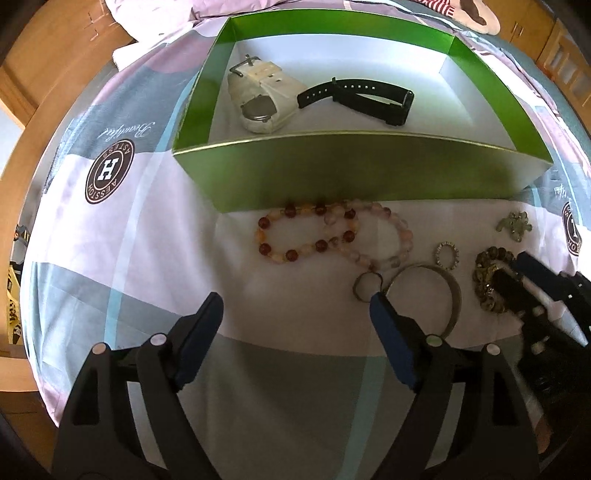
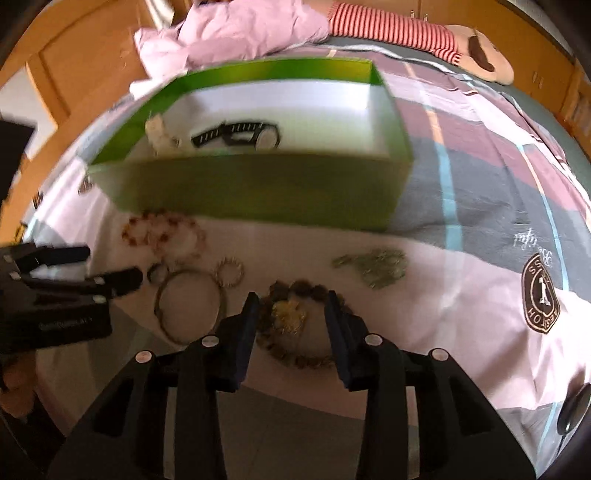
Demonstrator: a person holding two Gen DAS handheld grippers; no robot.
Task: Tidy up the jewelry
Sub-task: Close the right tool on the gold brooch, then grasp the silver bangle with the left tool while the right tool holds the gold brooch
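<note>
A green box (image 1: 354,166) on the bed holds a white watch (image 1: 262,99) and a black watch (image 1: 358,98). In front of it lie two bead bracelets (image 1: 332,232), a small ring (image 1: 365,286), a silver bangle (image 1: 439,288), a sparkly ring (image 1: 447,253), a brooch (image 1: 515,225) and a dark gold bead bracelet (image 1: 487,280). My left gripper (image 1: 295,306) is open above the sheet, its right finger by the small ring. My right gripper (image 2: 291,306) is open with its fingers either side of the dark gold bracelet (image 2: 291,325). The box (image 2: 258,192) also shows in the right wrist view.
The bedsheet (image 1: 129,240) is patterned pink, grey and white with round logos. A crumpled pink blanket (image 2: 240,33) and a striped plush toy (image 2: 424,37) lie behind the box. Wooden furniture (image 1: 55,55) surrounds the bed.
</note>
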